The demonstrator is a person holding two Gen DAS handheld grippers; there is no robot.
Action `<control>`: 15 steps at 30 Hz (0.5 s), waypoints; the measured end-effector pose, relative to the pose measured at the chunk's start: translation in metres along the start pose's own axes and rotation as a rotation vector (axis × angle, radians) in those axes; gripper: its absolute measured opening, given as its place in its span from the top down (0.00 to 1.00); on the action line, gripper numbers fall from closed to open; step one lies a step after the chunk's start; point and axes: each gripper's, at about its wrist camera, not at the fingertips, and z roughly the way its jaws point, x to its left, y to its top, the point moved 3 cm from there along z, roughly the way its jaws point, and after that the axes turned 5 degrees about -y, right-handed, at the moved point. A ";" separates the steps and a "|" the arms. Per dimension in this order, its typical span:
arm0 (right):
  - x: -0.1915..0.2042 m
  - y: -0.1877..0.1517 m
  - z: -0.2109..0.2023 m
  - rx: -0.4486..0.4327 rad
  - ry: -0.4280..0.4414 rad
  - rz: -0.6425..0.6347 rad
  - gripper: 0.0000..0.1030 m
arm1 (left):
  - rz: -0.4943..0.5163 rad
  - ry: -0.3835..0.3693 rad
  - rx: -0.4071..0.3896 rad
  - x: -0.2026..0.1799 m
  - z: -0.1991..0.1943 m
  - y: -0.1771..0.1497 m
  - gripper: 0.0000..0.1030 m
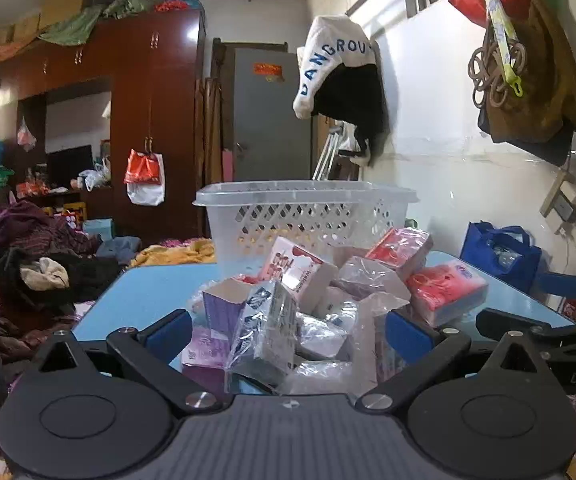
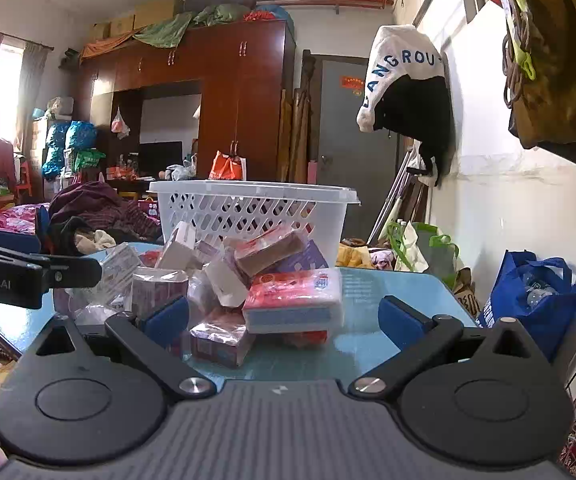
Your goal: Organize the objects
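Note:
A heap of small wrapped packets and boxes (image 1: 308,300) lies on a blue table (image 1: 148,292), in front of a white lattice basket (image 1: 304,216). My left gripper (image 1: 288,332) is open, its blue pads wide on either side of the near packets, touching none that I can see. In the right wrist view the same heap (image 2: 248,280) sits ahead and slightly left, with a red and white tissue pack (image 2: 294,300) nearest. My right gripper (image 2: 284,316) is open too, nothing pressed between its pads. The basket (image 2: 248,208) stands behind the heap.
The other gripper's black body (image 2: 28,276) reaches in from the left; its finger also shows at the right (image 1: 528,324). A blue bag (image 2: 528,300) stands by the right wall. Piled clothes (image 1: 36,256) lie left of the table. Bags hang on the wall.

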 end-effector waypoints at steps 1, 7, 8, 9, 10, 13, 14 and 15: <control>-0.001 0.000 0.000 0.002 0.002 0.004 0.00 | 0.010 0.013 -0.004 -0.001 0.000 0.000 0.00; -0.007 0.001 0.002 0.016 0.001 0.033 0.00 | -0.012 0.010 0.057 -0.002 0.006 -0.001 0.00; -0.008 0.001 0.002 0.019 0.003 0.041 0.00 | -0.016 0.009 0.074 -0.001 0.008 -0.002 0.00; -0.010 0.002 0.002 0.025 0.005 0.050 0.00 | -0.014 0.008 0.086 -0.001 0.009 -0.002 0.00; -0.010 0.002 0.002 0.025 0.011 0.056 0.00 | -0.010 0.012 0.091 -0.002 0.010 -0.003 0.00; -0.011 0.002 0.002 0.025 0.025 0.050 0.00 | 0.013 0.038 0.080 -0.004 0.009 -0.005 0.00; -0.011 0.003 0.001 0.025 0.019 0.044 0.00 | 0.017 0.045 0.075 -0.005 0.008 -0.005 0.00; -0.012 0.003 0.001 0.022 0.012 0.040 0.00 | 0.022 0.049 0.072 -0.005 0.007 -0.004 0.00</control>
